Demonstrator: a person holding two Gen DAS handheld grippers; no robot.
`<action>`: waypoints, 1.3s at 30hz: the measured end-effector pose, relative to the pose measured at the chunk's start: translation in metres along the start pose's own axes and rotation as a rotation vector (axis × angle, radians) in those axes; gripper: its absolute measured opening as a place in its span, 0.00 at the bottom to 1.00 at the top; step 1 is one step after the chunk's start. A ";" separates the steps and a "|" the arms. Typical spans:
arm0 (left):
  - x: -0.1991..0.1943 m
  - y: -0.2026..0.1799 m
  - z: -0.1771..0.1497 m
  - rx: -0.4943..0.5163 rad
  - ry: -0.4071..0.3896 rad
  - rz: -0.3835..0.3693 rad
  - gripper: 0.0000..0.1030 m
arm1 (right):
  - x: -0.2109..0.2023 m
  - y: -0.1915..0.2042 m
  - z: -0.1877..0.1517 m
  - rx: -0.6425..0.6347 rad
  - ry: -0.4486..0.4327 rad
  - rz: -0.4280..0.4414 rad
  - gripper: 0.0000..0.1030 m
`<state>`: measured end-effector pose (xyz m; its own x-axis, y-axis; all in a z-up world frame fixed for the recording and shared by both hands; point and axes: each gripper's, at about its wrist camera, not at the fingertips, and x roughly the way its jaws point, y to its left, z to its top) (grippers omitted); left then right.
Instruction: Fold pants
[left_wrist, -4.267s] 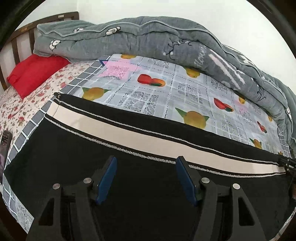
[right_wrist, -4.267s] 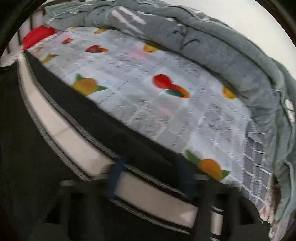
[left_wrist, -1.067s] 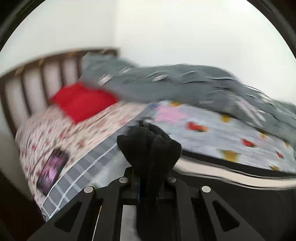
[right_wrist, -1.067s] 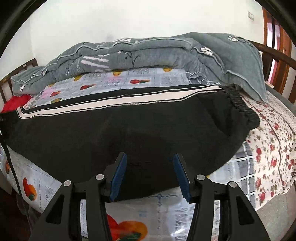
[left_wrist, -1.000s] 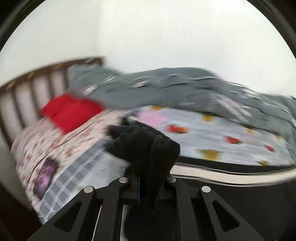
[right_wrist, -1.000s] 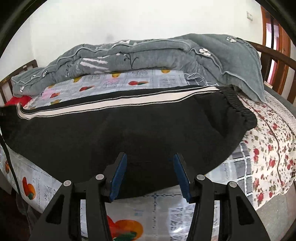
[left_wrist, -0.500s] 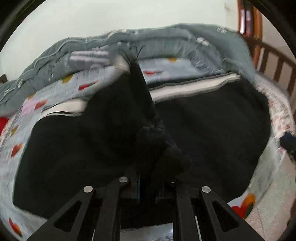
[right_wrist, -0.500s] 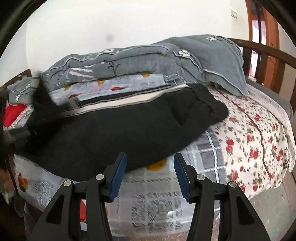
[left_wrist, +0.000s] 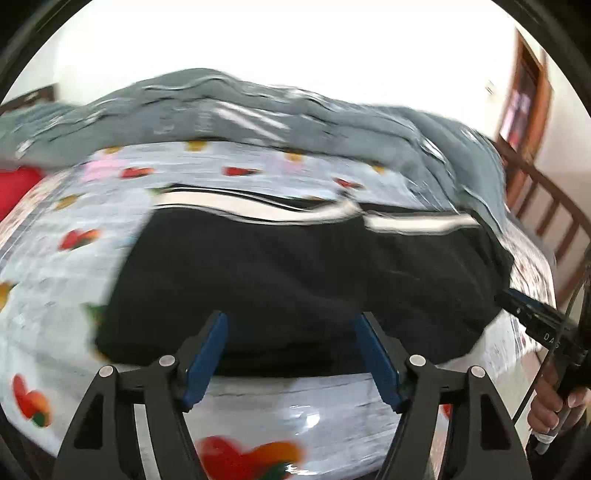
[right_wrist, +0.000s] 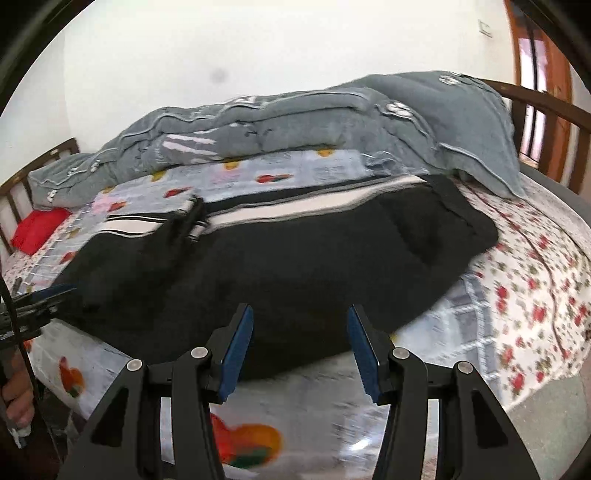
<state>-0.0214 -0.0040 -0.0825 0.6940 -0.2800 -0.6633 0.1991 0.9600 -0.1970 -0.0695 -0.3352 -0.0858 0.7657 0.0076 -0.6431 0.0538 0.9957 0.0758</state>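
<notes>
The black pants (left_wrist: 295, 269) with a white side stripe (left_wrist: 413, 223) lie on the bed, one end folded over the rest. In the right wrist view the pants (right_wrist: 280, 266) show the folded-over end with its striped cuff (right_wrist: 192, 218) at the left. My left gripper (left_wrist: 291, 321) hovers at the pants' near edge; its jaws are opening and nothing is between its blue pads. My right gripper (right_wrist: 299, 314) is open and empty, just short of the near edge. It also shows at the right rim of the left wrist view, as the right gripper (left_wrist: 517, 306), held by a hand (left_wrist: 554, 402).
A bunched grey quilt (right_wrist: 295, 118) runs along the bed's far side. A red pillow (right_wrist: 37, 229) lies by the headboard, far left. The fruit-print cover (left_wrist: 258, 406) hangs over the near edge, with a floral sheet (right_wrist: 535, 280) at the right. Wooden rails (left_wrist: 546, 221) stand to the right.
The left gripper was shut on a bunch of the pants' black cloth, carried it rightward over the rest of the pants, then let go and opened. The right gripper stayed open.
</notes>
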 end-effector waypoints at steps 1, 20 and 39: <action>-0.002 0.015 -0.001 -0.026 0.000 0.023 0.69 | 0.003 0.008 0.004 -0.007 0.005 0.019 0.52; 0.034 0.094 0.006 -0.116 0.088 0.188 0.73 | 0.070 0.106 0.017 -0.054 0.073 0.168 0.08; 0.046 0.111 0.008 -0.146 0.111 0.192 0.70 | 0.002 -0.049 0.004 0.072 -0.066 -0.179 0.58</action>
<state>0.0383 0.0895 -0.1295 0.6273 -0.0997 -0.7724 -0.0364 0.9869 -0.1570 -0.0678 -0.3841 -0.0881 0.7798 -0.1772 -0.6004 0.2367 0.9714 0.0208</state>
